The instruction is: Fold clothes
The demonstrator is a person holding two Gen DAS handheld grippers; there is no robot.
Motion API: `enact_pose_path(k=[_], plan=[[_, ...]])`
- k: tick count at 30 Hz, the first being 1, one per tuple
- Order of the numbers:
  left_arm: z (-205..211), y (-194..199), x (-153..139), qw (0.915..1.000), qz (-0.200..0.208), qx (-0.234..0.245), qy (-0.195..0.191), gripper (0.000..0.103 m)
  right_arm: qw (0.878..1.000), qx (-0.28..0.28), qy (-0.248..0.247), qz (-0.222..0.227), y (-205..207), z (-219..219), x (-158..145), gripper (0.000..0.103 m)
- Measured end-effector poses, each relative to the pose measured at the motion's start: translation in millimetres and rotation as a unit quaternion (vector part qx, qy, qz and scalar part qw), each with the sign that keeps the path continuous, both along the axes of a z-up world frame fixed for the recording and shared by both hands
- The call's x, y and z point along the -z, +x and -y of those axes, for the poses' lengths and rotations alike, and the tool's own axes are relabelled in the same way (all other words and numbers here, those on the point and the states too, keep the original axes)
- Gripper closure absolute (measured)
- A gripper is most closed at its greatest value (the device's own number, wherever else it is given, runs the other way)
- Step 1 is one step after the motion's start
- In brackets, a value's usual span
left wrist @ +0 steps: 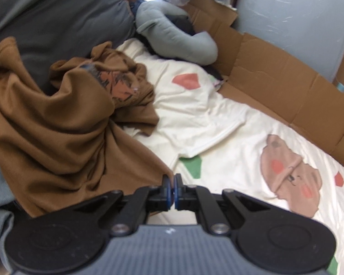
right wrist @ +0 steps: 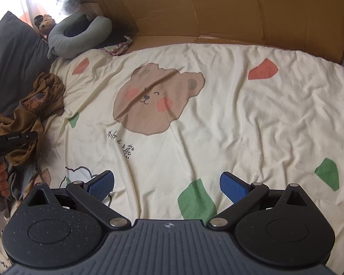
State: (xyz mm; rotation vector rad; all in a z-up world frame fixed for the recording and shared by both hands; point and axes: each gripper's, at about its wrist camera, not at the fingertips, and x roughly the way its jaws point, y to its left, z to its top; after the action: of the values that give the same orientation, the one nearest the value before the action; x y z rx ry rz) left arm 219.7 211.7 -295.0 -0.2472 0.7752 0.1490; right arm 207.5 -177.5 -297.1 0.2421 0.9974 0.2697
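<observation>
On bed: cream bear-print sheet (right wrist: 217,123) spread wide, bare, nothing folded on it yet. Brown garment (left wrist: 57,119) crumpled in heap at sheet's left edge, against dark pillow (left wrist: 57,16). Left gripper (left wrist: 172,183) clenched on garment's near edge. Right gripper (right wrist: 167,183) released, jaws wide over bare sheet. Judgement: task barely begun; spreading, flattening, every fold left.

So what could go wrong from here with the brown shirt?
1. The left gripper pinches only the very edge of the brown shirt, so the cloth might slip out when lifted.
2. The shirt is bunched and twisted, so pulling from one corner may tangle it rather than spread it.
3. The right gripper is open above the bedspread, so one hand bears the whole shirt.
</observation>
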Motion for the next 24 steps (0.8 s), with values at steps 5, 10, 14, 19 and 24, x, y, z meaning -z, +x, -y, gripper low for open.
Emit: enact_pose_path(k=[5,10,14,19,24], plan=[[10,-3,-9,0.9998,0.008,0.019,-0.006,0.101,1.0,0.0,0.009,-0.005,0,-2,4,0.002],[30,-6,-11,0.9985,0.006,0.045,-0.03,0.101,1.0,0.003,0.022,-0.005,1,-1,3,0.002],[54,-11,-9,0.9961,0.0,0.07,-0.053,0.101,0.999,0.01,0.039,-0.003,3,4,1,0.002],[82,-23,-5,0.9911,-0.01,0.099,-0.089,0.101,0.998,0.008,0.066,-0.008,3,7,3,0.006],[109,-33,-4,0.9833,-0.019,0.141,-0.113,0.101,0.995,0.01,0.093,-0.023,4,7,5,0.009]])
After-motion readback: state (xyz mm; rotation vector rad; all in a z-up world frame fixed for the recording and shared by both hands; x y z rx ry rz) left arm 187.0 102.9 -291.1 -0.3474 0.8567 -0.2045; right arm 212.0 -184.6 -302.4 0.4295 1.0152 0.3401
